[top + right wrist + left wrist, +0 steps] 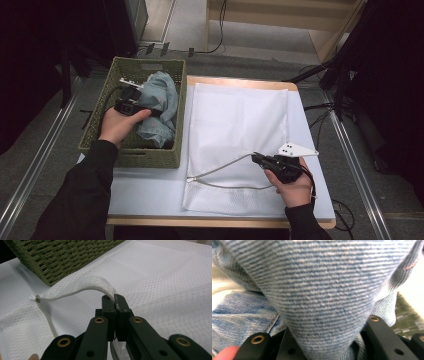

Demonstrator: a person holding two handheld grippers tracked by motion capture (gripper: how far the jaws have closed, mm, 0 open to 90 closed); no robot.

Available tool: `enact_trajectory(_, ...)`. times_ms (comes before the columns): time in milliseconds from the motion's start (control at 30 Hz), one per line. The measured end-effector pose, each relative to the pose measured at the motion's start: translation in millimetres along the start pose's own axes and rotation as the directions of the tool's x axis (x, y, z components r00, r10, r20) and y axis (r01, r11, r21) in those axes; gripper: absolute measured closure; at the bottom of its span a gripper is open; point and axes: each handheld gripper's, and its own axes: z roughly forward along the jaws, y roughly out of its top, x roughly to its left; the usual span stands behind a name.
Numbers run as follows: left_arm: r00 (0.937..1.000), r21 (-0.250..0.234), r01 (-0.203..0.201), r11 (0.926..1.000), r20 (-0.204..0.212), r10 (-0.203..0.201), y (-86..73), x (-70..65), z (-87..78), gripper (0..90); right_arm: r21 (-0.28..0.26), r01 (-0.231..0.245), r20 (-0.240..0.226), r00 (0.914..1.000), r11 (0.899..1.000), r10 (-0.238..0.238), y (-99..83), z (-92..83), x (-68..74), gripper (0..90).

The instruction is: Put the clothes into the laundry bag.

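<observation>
So the left gripper [134, 98] is inside the green woven rectangular basket [100, 122] at the left side of the pale blue desk [145, 192], and it's got a bunch of the light blue denim garment [160, 107] between its jaws. In the left gripper view the denim [319, 297] bulges right down between the two black jaws, which stand partly apart with the fold wedged in, so it looks like a proper grip on the cloth. The rest of the garment sits crumpled in the basket.

The right gripper [256, 158] is over on the white mesh laundry bag [240, 120], which lies flat on the desk just beside the basket. Its jaws are pinched fully together on the bag's white zipper edge [100, 286], lifting that strip up off the mesh in an arch, so the bag's mouth gapes a bit.
</observation>
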Motion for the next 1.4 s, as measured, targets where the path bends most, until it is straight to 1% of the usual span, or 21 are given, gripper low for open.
enact_trajectory(100, 0.999, -0.093, -0.011, 0.9956, -0.044, 0.007, 2.2, -1.2, -21.9, 69.1, -0.002, 0.001, -0.003, 1.0, 1.0, -0.001, 0.1, 0.2, -0.1, 89.8)
enact_trajectory(200, 0.997, -0.149, -0.031, 0.9884, -0.075, 0.02, 3.2, -3.0, -35.7, 69.0, 0.0, 0.0, -0.004, 1.0, 1.0, 0.0, 0.1, 1.1, 0.7, 89.8)
enact_trajectory(233, 0.9961, -0.195, -0.04, 0.98, -0.085, 0.023, 2.9, -4.1, -42.8, 69.0, 0.0, 0.0, -0.004, 1.0, 1.0, 0.0, 0.1, 1.2, 0.9, 89.8)
enact_trajectory(267, 0.9961, -0.195, -0.04, 0.98, -0.085, 0.023, 2.9, -4.1, -42.8, 68.9, 0.0, 0.0, -0.004, 1.0, 1.0, 0.0, 0.1, 1.2, 0.9, 89.8)
enact_trajectory(300, 0.9957, -0.225, -0.05, 0.973, -0.088, 0.03, 2.8, -5.1, -47.7, 68.9, 0.0, 0.0, -0.004, 1.0, 1.0, 0.0, 0.0, 1.0, 0.7, 89.8)
enact_trajectory(400, 0.9957, -0.267, -0.059, 0.9618, -0.085, 0.038, 4.3, -9.8, -56.4, 68.8, 0.002, 0.001, -0.004, 1.0, 1.0, -0.001, -0.2, 1.4, 0.6, 89.8)
enact_trajectory(433, 0.9943, -0.28, -0.081, 0.9567, -0.089, 0.058, 6.6, -15.8, -61.5, 68.8, 0.002, 0.005, -0.003, 1.0, 1.0, -0.005, -0.4, 2.0, 0.5, 89.8)
enact_trajectory(467, 0.9943, -0.28, -0.081, 0.9567, -0.089, 0.058, 6.6, -15.8, -61.5, 68.8, 0.002, 0.005, -0.003, 1.0, 1.0, -0.005, -0.4, 2.0, 0.5, 89.8)
enact_trajectory(600, 0.9904, -0.288, -0.128, 0.9491, -0.087, 0.107, 12.8, -32.4, -68.5, 68.7, 0.003, 0.008, 0.0, 1.0, 1.0, -0.008, -0.8, 2.7, 0.4, 89.8)
enact_trajectory(733, 0.9891, -0.311, -0.147, 0.9388, -0.056, 0.136, 15.0, -45.8, -68.7, 68.6, 0.006, 0.006, 0.001, 1.0, 1.0, -0.006, -2.0, 4.2, 0.3, 89.8)
enact_trajectory(767, 0.9874, -0.315, -0.158, 0.9359, -0.038, 0.154, 16.1, -53.7, -66.8, 68.5, 0.009, -0.008, 0.0, 1.0, 1.0, 0.008, -2.6, 4.9, 0.1, 89.8)
enact_trajectory(800, 0.9874, -0.315, -0.158, 0.9359, -0.038, 0.154, 16.1, -53.7, -66.8, 68.5, 0.009, -0.008, 0.0, 1.0, 1.0, 0.008, -2.6, 4.9, 0.1, 89.8)
enact_trajectory(867, 0.9846, -0.321, -0.172, 0.9312, -0.026, 0.173, 16.7, -62.3, -64.1, 68.5, 0.011, -0.008, 0.002, 1.0, 1.0, 0.008, -3.1, 4.9, -0.5, 89.8)
enact_trajectory(900, 0.9809, -0.323, -0.186, 0.928, -0.006, 0.194, 16.8, -70.9, -60.7, 68.5, 0.008, -0.011, 0.004, 0.9999, 1.0, 0.011, -3.5, 4.7, -1.5, 89.8)
enact_trajectory(933, 0.9809, -0.323, -0.186, 0.928, -0.006, 0.194, 16.8, -70.9, -60.7, 68.5, 0.008, -0.011, 0.004, 0.9999, 1.0, 0.011, -3.5, 4.7, -1.5, 89.8)
enact_trajectory(1000, 0.9756, -0.316, -0.208, 0.9255, 0.001, 0.22, 16.2, -81.0, -55.6, 68.4, 0.015, -0.022, 0.027, 0.9994, 1.0, 0.021, -3.6, 4.4, -2.8, 89.8)
enact_trajectory(1200, 0.9634, -0.312, -0.241, 0.9191, 0.038, 0.266, 13.6, -103.8, -45.5, 68.4, 0.009, -0.04, 0.034, 0.9986, 0.999, 0.04, -4.7, 3.6, -5.5, 89.8)
enact_trajectory(1233, 0.9583, -0.311, -0.254, 0.916, 0.048, 0.282, 12.4, -111.7, -42.6, 68.5, 0.016, -0.041, 0.043, 0.9982, 0.999, 0.04, -5.0, 4.3, -5.2, 89.8)
enact_trajectory(1333, 0.9548, -0.31, -0.258, 0.915, 0.063, 0.291, 10.9, -118.9, -40.0, 68.5, 0.019, -0.051, 0.041, 0.9979, 0.999, 0.05, -5.5, 4.5, -5.7, 89.8)
enact_trajectory(1367, 0.9496, -0.309, -0.269, 0.912, 0.072, 0.305, 8.9, -125.4, -37.3, 68.4, 0.02, -0.052, 0.038, 0.998, 0.998, 0.051, -5.4, 5.0, -5.4, 89.8)
enact_trajectory(1400, 0.9496, -0.309, -0.269, 0.912, 0.072, 0.305, 8.9, -125.4, -37.3, 68.4, 0.02, -0.052, 0.038, 0.998, 0.998, 0.051, -5.4, 5.0, -5.4, 89.8)
